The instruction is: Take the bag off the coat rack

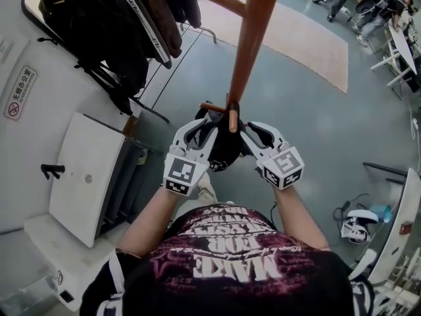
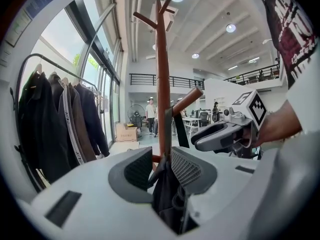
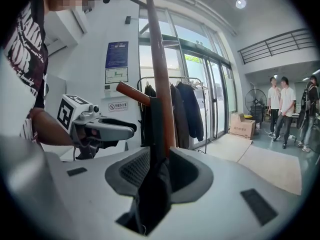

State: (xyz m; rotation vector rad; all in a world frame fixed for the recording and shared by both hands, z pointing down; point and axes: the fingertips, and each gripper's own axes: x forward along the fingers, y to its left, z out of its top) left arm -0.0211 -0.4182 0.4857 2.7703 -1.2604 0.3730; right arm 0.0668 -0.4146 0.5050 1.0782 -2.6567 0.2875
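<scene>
**Bag hanging at the coat rack, both grippers pinching it**

We are holding the black bag (image 1: 220,151) from both sides, just below the wooden pole of the coat rack (image 1: 248,41). Our left gripper (image 1: 205,125) is closing on the bag's left side. In the left gripper view its two ribbed pads are pressing in on dark fabric and a loop of cord, with the pole rising straight behind them. Our right gripper (image 1: 246,130) is pinching the bag's right side. In the right gripper view the black cloth is filling the whole gap between its pads.

The bag is hanging near us, low on the rack, between the two grippers. Its strap (image 2: 180,130) is running up to a slanted peg (image 2: 188,100) and is looped over it. The grippers are sitting close together, their marker cubes pointing back at us.

To the far left, dark coats (image 1: 112,18) are hanging on a clothes rail (image 2: 60,66). A pale rug (image 1: 309,41) is lying on the floor to the far right. In the right gripper view, people (image 3: 279,109) are standing far off by a fan.
</scene>
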